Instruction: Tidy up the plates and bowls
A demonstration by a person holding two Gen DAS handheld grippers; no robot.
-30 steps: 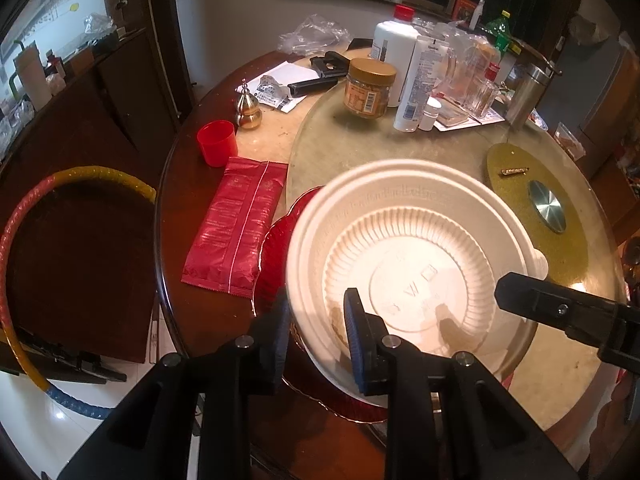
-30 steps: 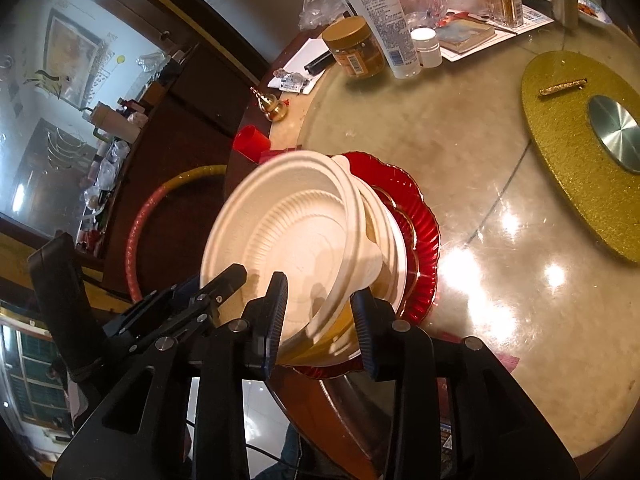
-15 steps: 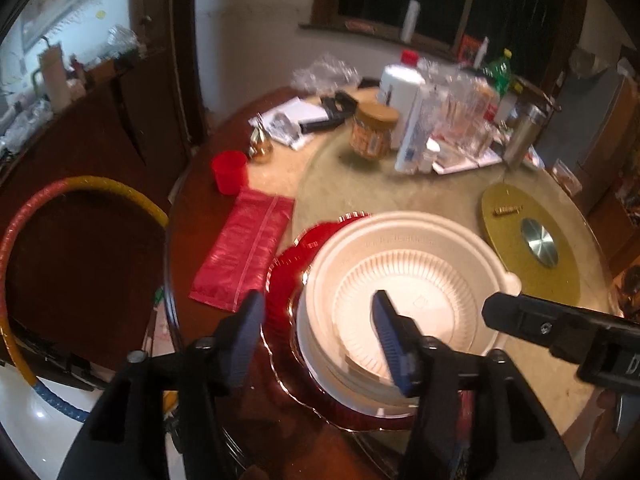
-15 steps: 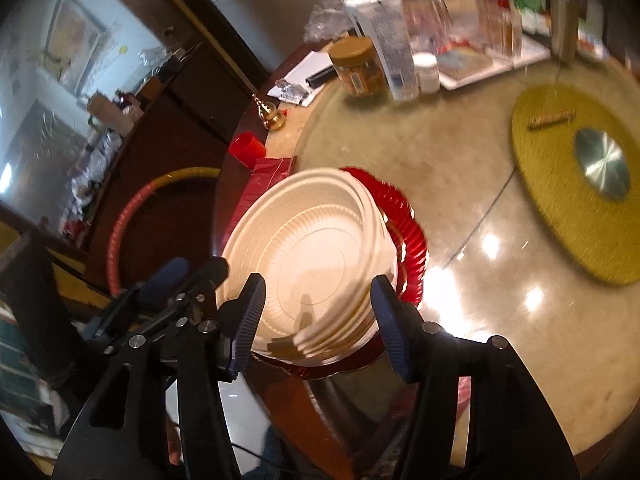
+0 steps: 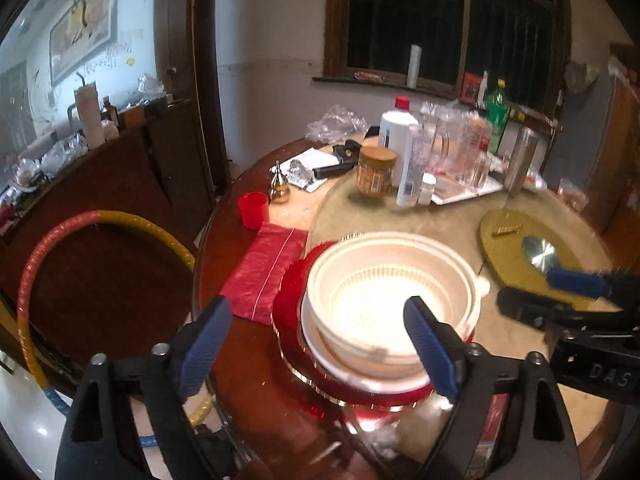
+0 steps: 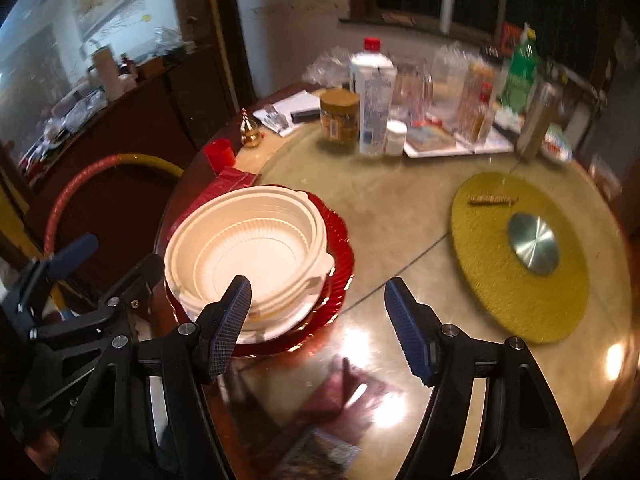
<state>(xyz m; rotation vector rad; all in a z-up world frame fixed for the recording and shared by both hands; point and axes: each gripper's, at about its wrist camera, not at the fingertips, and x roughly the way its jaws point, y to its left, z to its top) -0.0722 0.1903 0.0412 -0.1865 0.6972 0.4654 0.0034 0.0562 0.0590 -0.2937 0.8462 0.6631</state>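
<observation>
White bowls nested on red plate, left claw and right claw opening, nothing gripped

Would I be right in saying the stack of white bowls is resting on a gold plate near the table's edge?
Not quite: the white bowls rest on a red plate, not a gold one, as the right wrist view shows. They are indeed near the table's edge; the gold disc lies apart, with no bowls on it.
</observation>
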